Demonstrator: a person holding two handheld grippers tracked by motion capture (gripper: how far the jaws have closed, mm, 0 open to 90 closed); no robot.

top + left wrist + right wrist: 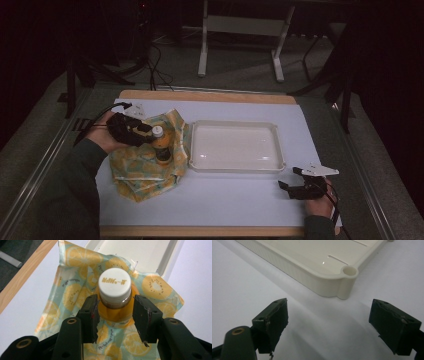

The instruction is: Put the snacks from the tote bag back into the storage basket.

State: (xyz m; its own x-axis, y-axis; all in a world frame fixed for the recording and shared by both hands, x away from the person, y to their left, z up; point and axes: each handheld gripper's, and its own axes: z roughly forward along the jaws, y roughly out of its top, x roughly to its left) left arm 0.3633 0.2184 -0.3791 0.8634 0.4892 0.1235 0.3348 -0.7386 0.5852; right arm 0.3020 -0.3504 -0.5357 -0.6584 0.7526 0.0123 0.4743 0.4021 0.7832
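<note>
A small bottle of orange liquid with a white cap stands upright on a crumpled cloth printed with citrus slices, at the table's left. My left gripper reaches it from the left, and in the left gripper view its jaws press both sides of the bottle just below the cap. My right gripper rests low near the front right, open and holding nothing. It faces the near right corner of the white tray.
The empty white tray lies mid-table, its left rim touching the cloth. A pale mat covers the wooden tabletop. Cables and a table frame stand on the floor beyond the far edge.
</note>
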